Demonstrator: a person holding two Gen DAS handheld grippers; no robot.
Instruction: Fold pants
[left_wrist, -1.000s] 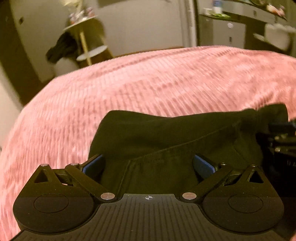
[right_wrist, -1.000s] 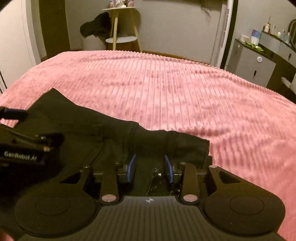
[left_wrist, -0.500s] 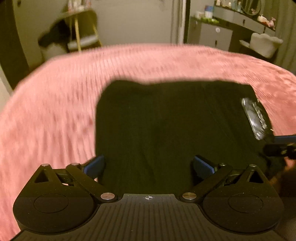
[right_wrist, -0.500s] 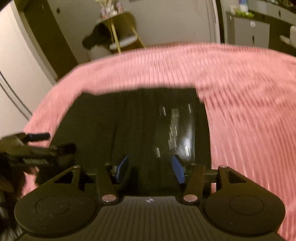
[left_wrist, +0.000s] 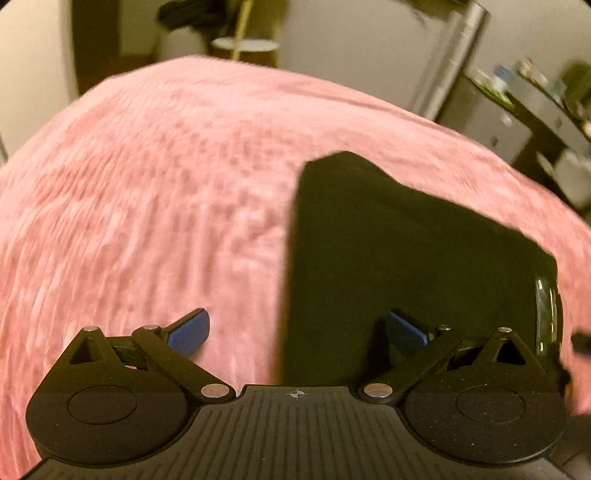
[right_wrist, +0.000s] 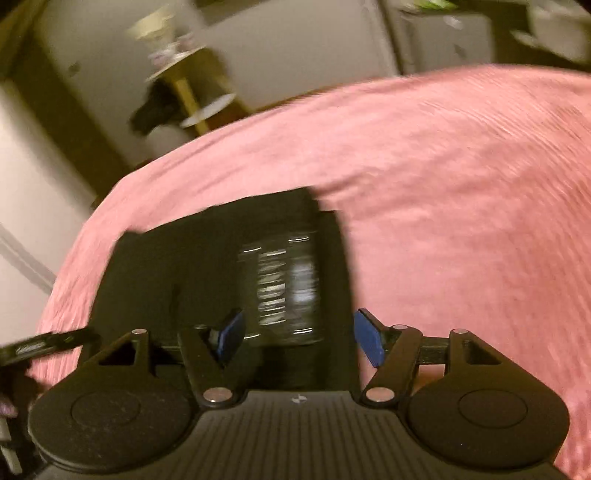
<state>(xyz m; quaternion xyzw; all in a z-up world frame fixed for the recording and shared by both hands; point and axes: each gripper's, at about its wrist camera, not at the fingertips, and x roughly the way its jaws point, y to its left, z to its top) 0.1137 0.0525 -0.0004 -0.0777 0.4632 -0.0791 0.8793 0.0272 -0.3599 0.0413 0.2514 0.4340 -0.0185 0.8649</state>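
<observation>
Jaws of both grippers apart, gripping nothing, over black pants (left_wrist: 406, 251) on pink ribbed bedspread (left_wrist: 147, 206) (bedroom).

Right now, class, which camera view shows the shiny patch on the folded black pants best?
The right wrist view: the shiny patch faces the camera, centred on the folded black pants. The left wrist view shows only a thin glossy sliver at the pants' right edge.

Bed (left_wrist: 147, 192) covered by a pink ribbed blanket (right_wrist: 461, 177), surface broadly smooth. One item lies directly on it: black pants (left_wrist: 388, 258), folded into a flat, roughly rectangular stack, a glossy patch on the top layer. Both views are motion-blurred.
</observation>
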